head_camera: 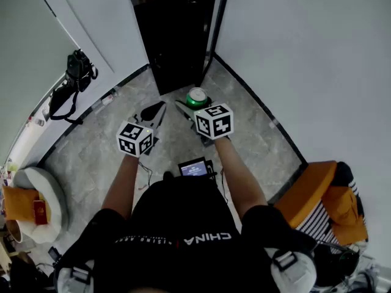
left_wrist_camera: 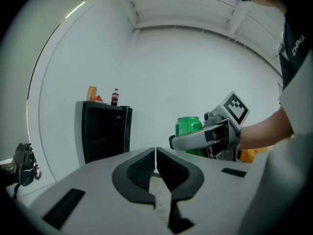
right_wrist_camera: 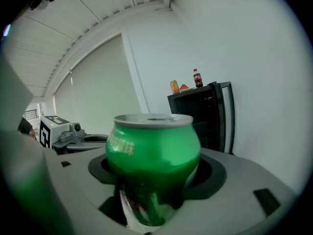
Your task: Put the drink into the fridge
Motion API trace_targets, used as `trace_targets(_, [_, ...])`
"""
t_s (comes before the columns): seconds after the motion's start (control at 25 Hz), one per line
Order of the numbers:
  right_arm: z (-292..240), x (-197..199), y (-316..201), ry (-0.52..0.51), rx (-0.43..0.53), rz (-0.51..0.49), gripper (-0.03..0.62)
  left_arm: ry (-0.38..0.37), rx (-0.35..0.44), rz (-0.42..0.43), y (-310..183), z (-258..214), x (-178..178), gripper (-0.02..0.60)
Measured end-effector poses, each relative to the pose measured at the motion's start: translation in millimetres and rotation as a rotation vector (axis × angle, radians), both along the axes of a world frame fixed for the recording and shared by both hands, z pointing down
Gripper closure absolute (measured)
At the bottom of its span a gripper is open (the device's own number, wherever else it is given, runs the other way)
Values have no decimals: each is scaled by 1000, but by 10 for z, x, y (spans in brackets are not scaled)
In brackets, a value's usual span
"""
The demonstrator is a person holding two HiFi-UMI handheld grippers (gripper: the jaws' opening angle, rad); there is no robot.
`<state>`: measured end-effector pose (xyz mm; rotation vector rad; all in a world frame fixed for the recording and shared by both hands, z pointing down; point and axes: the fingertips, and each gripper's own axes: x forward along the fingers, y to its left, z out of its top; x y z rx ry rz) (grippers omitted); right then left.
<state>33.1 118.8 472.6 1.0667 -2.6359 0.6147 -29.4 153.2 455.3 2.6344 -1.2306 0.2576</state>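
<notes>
Drink can (right_wrist_camera: 151, 151) gripped upright by right gripper (head_camera: 197, 107); left gripper (left_wrist_camera: 155, 173) closed, empty. Carrying step. Next: steady advance to far fridge (left_wrist_camera: 103, 131).

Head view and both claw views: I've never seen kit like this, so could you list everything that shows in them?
can: one, green, upright between the right claw's jaws
fridge: one, black, ahead against the wall
bottle: one, dark with a red cap, on top of the fridge
orange container: one, orange, on the fridge beside the bottle
bag: one, black, on the floor by the left wall
cushion: one, orange, on the floor at far right
screen: one, lit blue, at the person's waist
left claw: one, grey and black, shut, empty
right claw: one, grey and black, gripping the can
</notes>
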Motion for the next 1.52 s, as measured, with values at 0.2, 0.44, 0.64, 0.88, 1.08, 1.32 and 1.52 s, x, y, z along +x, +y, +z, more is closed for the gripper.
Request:
trace_targets(0.2, [-31,-25,-69,7,18,-24,246,-5,14,11,-61,-34,73,568])
trace_targets(0.44, [-43,-35,-53,14,22,-35,246,2,12,21,-41,-23,123,568])
trace_targets(0.64, [-58,28,83,9,20,-42,246,6,12,25,91,-15,192,569])
trace_targets(0.88, [66,99,-98,5,-7,-48,246,4,-8,21,-102,99,250,569])
trace_targets(1.08, [97,189,-140,-11,-26,-40,246,-1,-13,21,-129,132,309,569])
trace_targets(1.32, [51,116,-67,-18,-19,-41,246,-16,-6,27,-55,122,235,569])
trace_targets(1.52, [23,121,-2,-18,-10,-41,246,-31,4,28,-2,110,239,569])
